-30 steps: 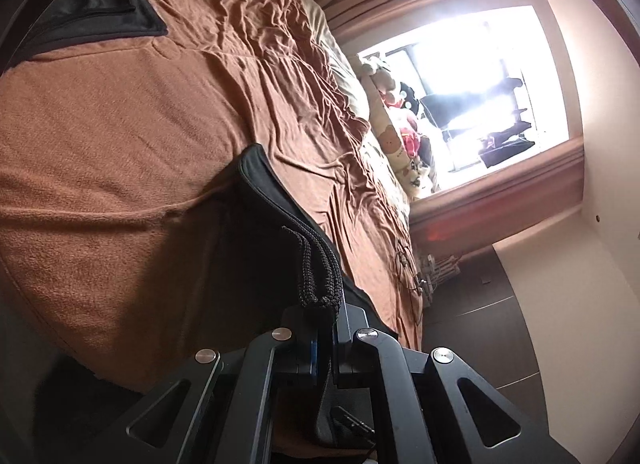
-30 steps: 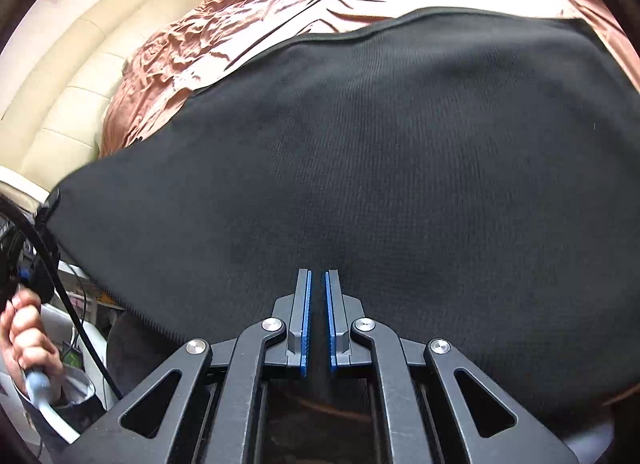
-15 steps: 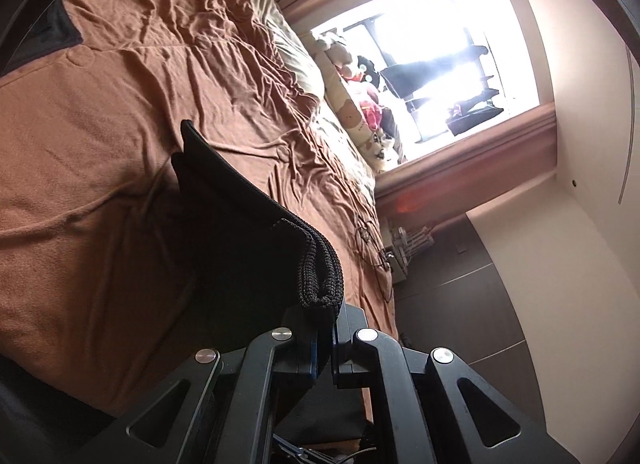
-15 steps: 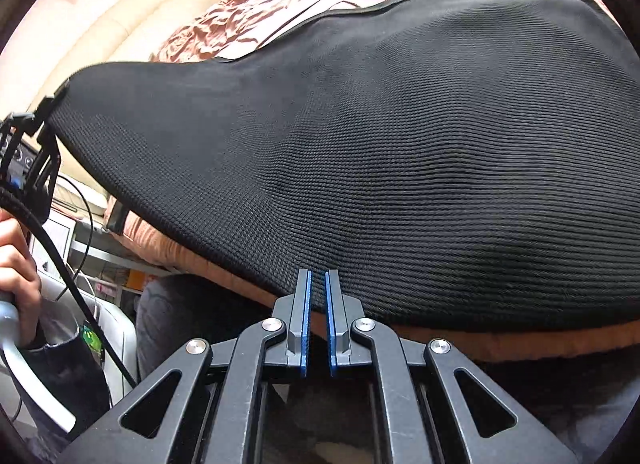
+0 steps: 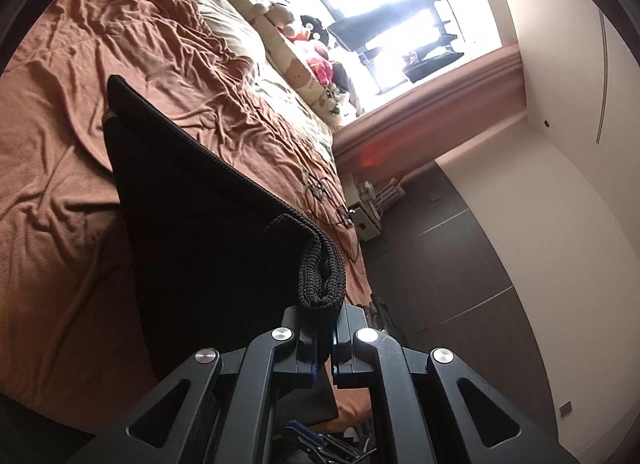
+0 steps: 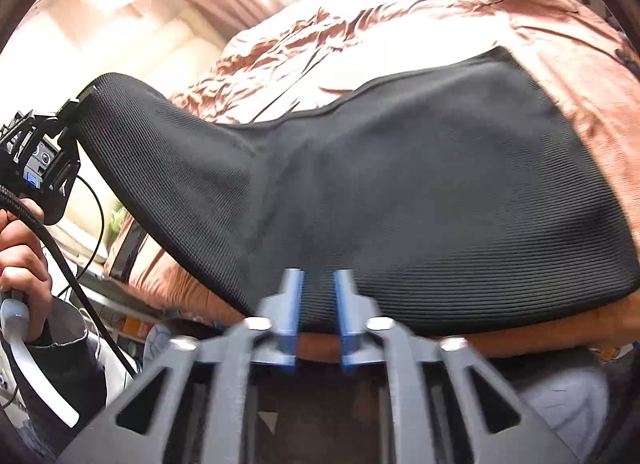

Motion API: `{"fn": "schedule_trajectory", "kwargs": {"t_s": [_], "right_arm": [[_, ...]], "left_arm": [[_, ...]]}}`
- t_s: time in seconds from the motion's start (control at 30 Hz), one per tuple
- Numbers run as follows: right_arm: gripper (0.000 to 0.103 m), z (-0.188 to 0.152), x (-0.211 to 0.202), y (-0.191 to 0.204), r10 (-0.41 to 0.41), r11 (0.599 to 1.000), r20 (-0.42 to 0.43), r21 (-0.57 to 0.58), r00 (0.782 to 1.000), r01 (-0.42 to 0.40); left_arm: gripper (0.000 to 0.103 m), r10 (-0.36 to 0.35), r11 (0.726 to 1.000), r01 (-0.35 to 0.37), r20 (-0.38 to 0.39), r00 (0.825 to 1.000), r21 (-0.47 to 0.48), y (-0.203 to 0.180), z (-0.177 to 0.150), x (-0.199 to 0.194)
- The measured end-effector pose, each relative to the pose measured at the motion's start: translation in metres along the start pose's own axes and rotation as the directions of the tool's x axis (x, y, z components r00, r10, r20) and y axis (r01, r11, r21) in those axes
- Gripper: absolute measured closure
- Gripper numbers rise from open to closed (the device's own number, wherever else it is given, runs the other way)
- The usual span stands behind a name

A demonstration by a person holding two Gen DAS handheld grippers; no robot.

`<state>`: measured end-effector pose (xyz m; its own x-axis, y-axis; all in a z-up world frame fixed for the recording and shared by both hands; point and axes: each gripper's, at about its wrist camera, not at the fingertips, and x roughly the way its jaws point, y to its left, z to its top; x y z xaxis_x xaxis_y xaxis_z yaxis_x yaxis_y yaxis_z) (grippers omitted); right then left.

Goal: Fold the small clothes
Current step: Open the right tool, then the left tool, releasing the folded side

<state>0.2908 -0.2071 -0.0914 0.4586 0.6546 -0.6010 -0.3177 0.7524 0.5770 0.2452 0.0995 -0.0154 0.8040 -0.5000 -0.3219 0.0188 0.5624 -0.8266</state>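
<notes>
A black ribbed garment (image 6: 400,191) lies partly on the brown bedspread (image 6: 440,15), with one corner lifted. My left gripper (image 5: 326,336) is shut on that bunched corner of the garment (image 5: 200,232) and holds it above the bed; it shows at the left of the right wrist view (image 6: 60,119). My right gripper (image 6: 316,304) has its jaws a little apart, at the garment's near edge; the cloth shows in the gap between them. This view is blurred by motion.
The bed's brown sheet (image 5: 60,183) is wrinkled. Pillows and stuffed toys (image 5: 304,59) lie by a bright window (image 5: 380,15). A dark wardrobe (image 5: 460,264) stands past the bed's foot. A padded cream headboard (image 6: 120,15) is at upper left.
My left gripper has lifted the garment's corner higher and away from the bed. My right gripper's jaws have parted from nearly closed, and the garment's near edge has pulled back over the bed's edge.
</notes>
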Motion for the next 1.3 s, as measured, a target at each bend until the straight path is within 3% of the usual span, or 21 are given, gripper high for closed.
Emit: {"fn": "schedule_trajectory", "kwargs": {"t_s": [0.03, 0.07, 0.43, 0.73, 1.1, 1.27, 1.3], "right_arm": [[0.035, -0.003, -0.008, -0.004, -0.007, 1.0, 0.023, 0.0, 1.0, 0.007], [0.032, -0.005, -0.015, -0.004, -0.01, 1.0, 0.045, 0.001, 0.999, 0.01], [0.031, -0.026, -0.067, -0.023, -0.055, 0.998, 0.137, 0.037, 0.989, 0.051], [0.031, -0.041, -0.09, -0.04, -0.094, 0.991, 0.156, 0.111, 0.983, 0.077], [0.031, -0.044, -0.103, -0.065, -0.144, 0.976, 0.149, 0.184, 0.978, 0.115], [0.031, -0.048, -0.111, -0.074, -0.162, 0.968, 0.15, 0.215, 0.975, 0.127], [0.031, -0.049, -0.111, -0.075, -0.164, 0.967, 0.146, 0.217, 0.976, 0.13]], "left_arm": [[0.099, -0.004, 1.0, 0.004, -0.009, 1.0, 0.008, -0.005, -0.002, 0.003], [0.099, -0.008, 1.0, 0.008, -0.02, 1.0, 0.015, -0.009, -0.004, 0.009], [0.099, -0.007, 0.995, 0.022, -0.156, 0.988, 0.093, -0.042, -0.032, 0.067], [0.099, 0.014, 0.993, 0.018, -0.265, 0.964, 0.12, -0.051, -0.067, 0.12], [0.099, 0.025, 0.993, 0.023, -0.389, 0.921, 0.116, -0.051, -0.116, 0.172], [0.097, 0.042, 0.991, 0.021, -0.468, 0.883, 0.128, -0.054, -0.141, 0.199], [0.091, 0.066, 0.99, 0.003, -0.483, 0.873, 0.14, -0.052, -0.146, 0.205]]}}
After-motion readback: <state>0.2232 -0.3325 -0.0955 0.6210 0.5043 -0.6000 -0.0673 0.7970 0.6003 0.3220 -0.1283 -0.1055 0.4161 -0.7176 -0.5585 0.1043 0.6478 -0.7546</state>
